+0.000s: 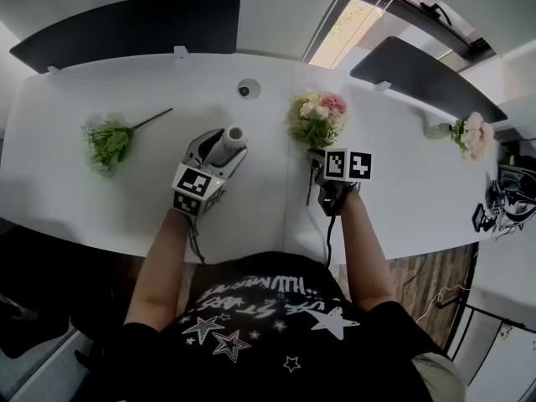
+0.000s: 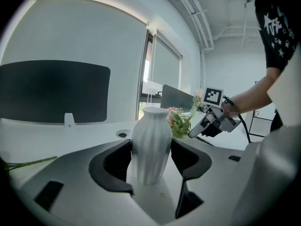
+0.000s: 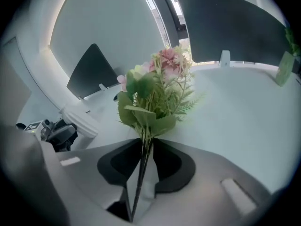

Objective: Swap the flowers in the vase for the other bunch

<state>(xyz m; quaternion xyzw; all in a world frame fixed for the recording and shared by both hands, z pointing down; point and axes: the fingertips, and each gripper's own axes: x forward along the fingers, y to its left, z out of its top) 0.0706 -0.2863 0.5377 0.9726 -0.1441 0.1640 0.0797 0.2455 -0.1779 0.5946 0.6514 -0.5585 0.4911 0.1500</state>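
- Left gripper (image 1: 219, 151): jaws clamped on both sides of the white vase (image 2: 151, 135), which is upright and empty, probably steadied for the exchange of stems.
- Right gripper (image 3: 143, 147): jaws closed on the stems of the pink bunch (image 3: 157, 86), blooms ahead of its tips, tilted down toward the table (image 1: 402, 182).
- Green bunch (image 1: 109, 143): lying well to the left of the left gripper.

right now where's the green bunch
The green bunch lies at the head view's left on the table, left of the left claw holding the white vase.

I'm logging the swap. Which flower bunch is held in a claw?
The pink bunch in the right claw; the green bunch and far-right pink bunch lie loose on the table.
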